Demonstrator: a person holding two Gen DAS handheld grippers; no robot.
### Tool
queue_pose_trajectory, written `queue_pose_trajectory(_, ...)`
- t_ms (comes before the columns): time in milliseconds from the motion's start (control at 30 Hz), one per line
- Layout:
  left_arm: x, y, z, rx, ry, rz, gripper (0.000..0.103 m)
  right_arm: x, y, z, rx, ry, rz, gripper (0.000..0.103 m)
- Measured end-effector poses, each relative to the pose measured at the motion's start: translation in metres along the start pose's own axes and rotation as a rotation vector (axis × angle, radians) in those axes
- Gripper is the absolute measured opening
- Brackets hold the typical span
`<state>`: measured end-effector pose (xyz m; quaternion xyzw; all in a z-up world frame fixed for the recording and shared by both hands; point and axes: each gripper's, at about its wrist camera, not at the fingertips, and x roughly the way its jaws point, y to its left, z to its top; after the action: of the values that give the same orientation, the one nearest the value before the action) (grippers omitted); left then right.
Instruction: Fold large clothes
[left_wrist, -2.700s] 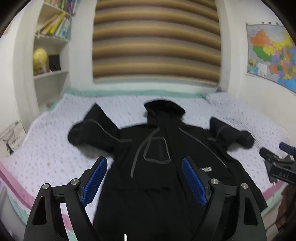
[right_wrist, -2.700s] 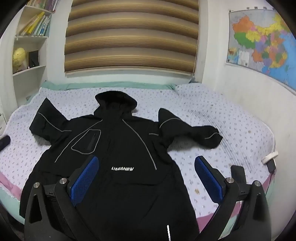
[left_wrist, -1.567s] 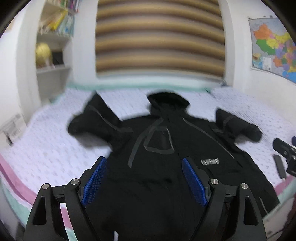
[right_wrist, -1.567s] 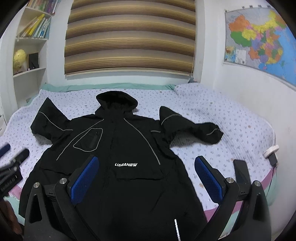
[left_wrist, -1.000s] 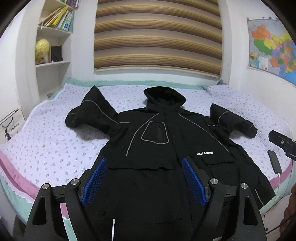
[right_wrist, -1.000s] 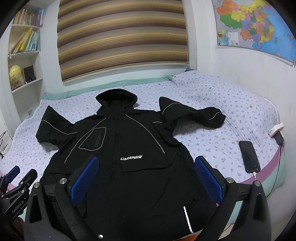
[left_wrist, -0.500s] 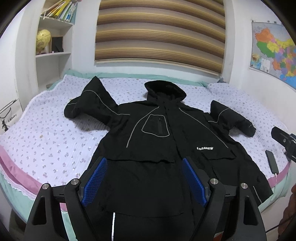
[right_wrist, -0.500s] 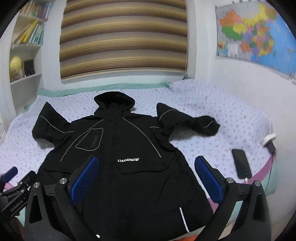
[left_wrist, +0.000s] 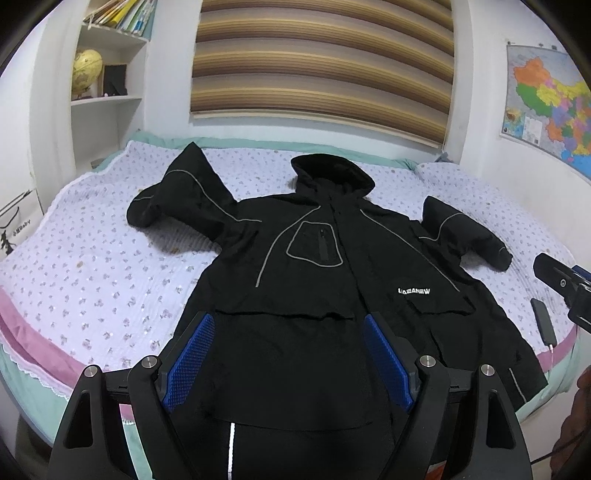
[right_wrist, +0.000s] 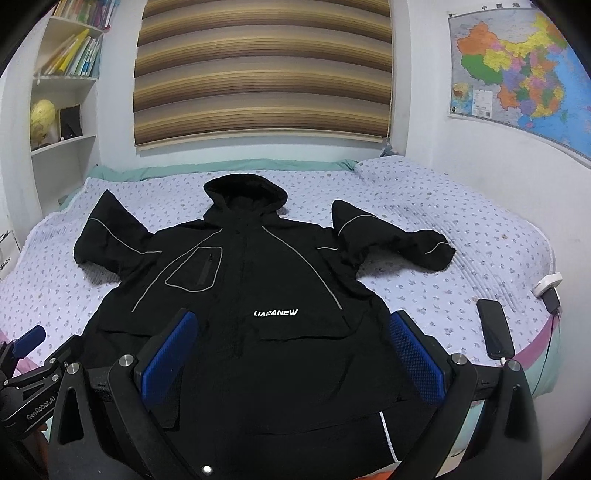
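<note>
**Jacket spread flat, first fold not yet started**

The scene is a bedroom: a bed with a lilac floral quilted cover (right_wrist: 461, 236) stands under a brown striped roller blind (right_wrist: 262, 70), with a white bookshelf (left_wrist: 107, 99) on one side and a coloured wall map (right_wrist: 517, 66) on the other.

The black hooded jacket with grey reflective piping (right_wrist: 258, 280) lies front-up on the bed, hood toward the blind, both sleeves angled outward, hem at the near edge.

The left hand-held gripper (left_wrist: 288, 363) and the right hand-held gripper (right_wrist: 293, 356) each hover above the hem with their blue pads spread wide, holding nothing.

Recommended procedure, as a judgement:
1. Take each sleeve near its cuff and lay it across the chest.
2. Pinch one fabric layer only where possible; the shell looks slippery.
3. Keep clear of the black phone on its cable (right_wrist: 495, 332) near the right bed edge.

Legible writing: "LIAEANEW" in white on the jacket chest; "GenRobot.AI" on the left gripper body, seen from the right wrist view. The map heading is too small to read.
</note>
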<state>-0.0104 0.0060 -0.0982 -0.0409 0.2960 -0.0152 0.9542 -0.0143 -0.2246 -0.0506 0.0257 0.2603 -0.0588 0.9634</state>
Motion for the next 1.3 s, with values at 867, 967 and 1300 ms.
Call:
queue_pose_trajectory(867, 0.081, 0.184, 0.108, -0.140, 0.080, -0.050, 0.084, 0.129, 0.115, 0.074, -0.073, -0.092, 0.377, 0.103)
queue_pose_trajectory(967, 0.110, 0.228, 0.130, -0.249, 0.090, -0.126, 0.084, 0.192, 0.138, 0.086, -0.056, -0.118, 0.391, 0.103)
queue_pose_trajectory(1300, 0.274, 0.366, 0.150, -0.625, 0.143, -0.083, 0.083, 0.348, 0.183, 0.023, -0.129, 0.101, 0.297, 0.096)
